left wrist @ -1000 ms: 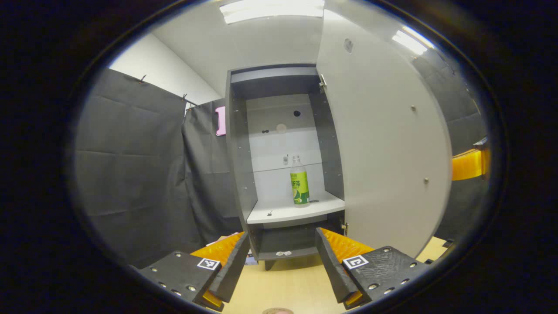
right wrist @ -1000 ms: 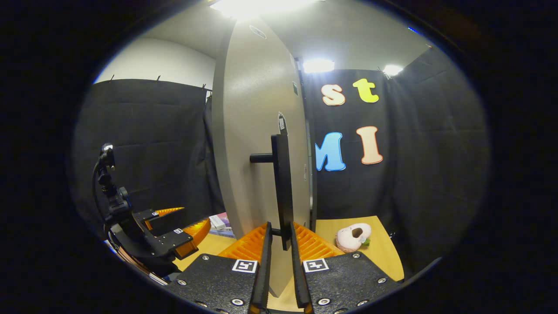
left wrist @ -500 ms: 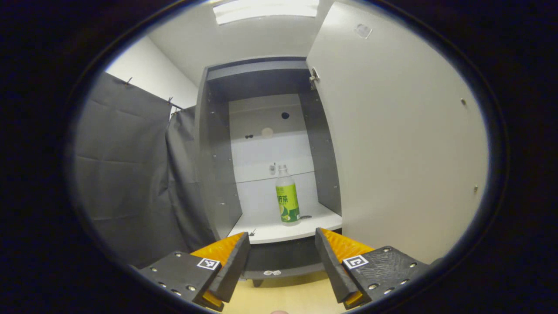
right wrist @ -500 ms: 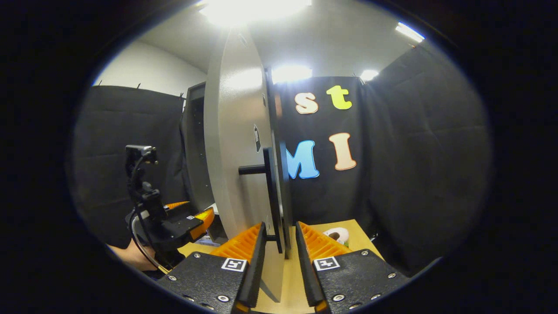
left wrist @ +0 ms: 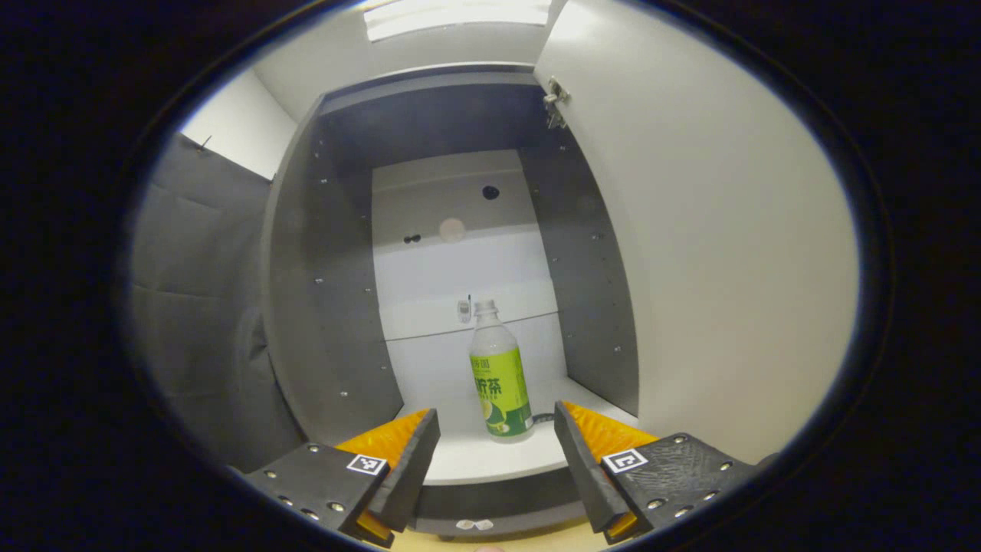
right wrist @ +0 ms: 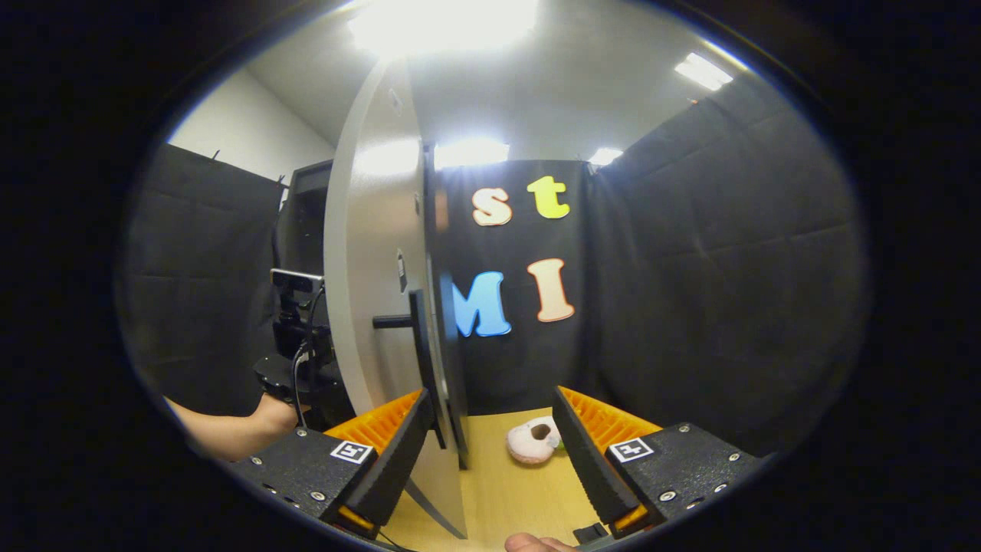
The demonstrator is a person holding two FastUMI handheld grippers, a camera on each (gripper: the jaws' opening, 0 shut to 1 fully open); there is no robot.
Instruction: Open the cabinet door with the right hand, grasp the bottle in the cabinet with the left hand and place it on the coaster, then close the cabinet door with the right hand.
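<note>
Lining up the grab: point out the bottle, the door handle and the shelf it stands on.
bottle [left wrist: 500, 383]: left gripper view, on its green label.
door handle [right wrist: 421, 337]: right gripper view, on the upright dark bar.
shelf [left wrist: 475, 460]: left gripper view, on the bare white board before the bottle.

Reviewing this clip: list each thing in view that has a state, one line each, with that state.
Cabinet door: swung wide open.
Door handle: free, not between the right tongs' fingers.
Bottle: upright on the cabinet shelf, capped, not gripped.
Left tongs: open, aimed at the bottle, short of it.
Right tongs: open, holding nothing.
Plush toy: lying on the table.
</note>
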